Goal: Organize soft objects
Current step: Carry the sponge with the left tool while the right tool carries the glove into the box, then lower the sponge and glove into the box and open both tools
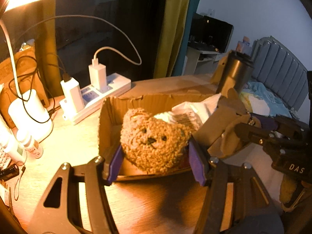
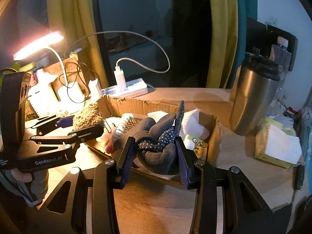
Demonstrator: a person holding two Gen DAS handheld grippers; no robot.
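Wooden desk point(image 2: 243, 175), warm light from desk lamp point(image 2: 38, 45) at left. Cardboard box point(image 1: 109, 117) sits open-topped in the middle of the desk, torn rim; inside it white paper or plastic packaging point(image 1: 193, 111) and a few small items too cluttered to tell apart.

Steel tumbler point(image 2: 251, 99) with black lid stands just right of the box, near its far right corner. White power strip point(image 1: 105, 93) behind the box, chargers and cables plugged in. Tissue pack point(image 2: 276, 146) to the right of the tumbler, apart from the box.

Left gripper point(image 1: 156, 156): clenched on a curly brown teddy bear point(image 1: 154, 136), purple pads pressing both sides of the head, face toward the camera. Bear hangs over the near-left part of the box, above the near rim; can't tell if it touches the box floor. In the right wrist view the bear point(image 2: 87, 115) shows at the box's left edge, held in the left gripper point(image 2: 78, 125).

Right gripper point(image 2: 154, 158): clamped on a crumpled dark knit glove point(image 2: 158, 142) with pale grip dots, pads squeezing it from both sides, one finger of the glove sticking up. Glove is over the near side of the box, middle to right, just above the near rim. Right gripper point(image 1: 247, 124) seen from the left wrist view at the box's right end.

Bear left, glove right, both grippers side by side, apart.
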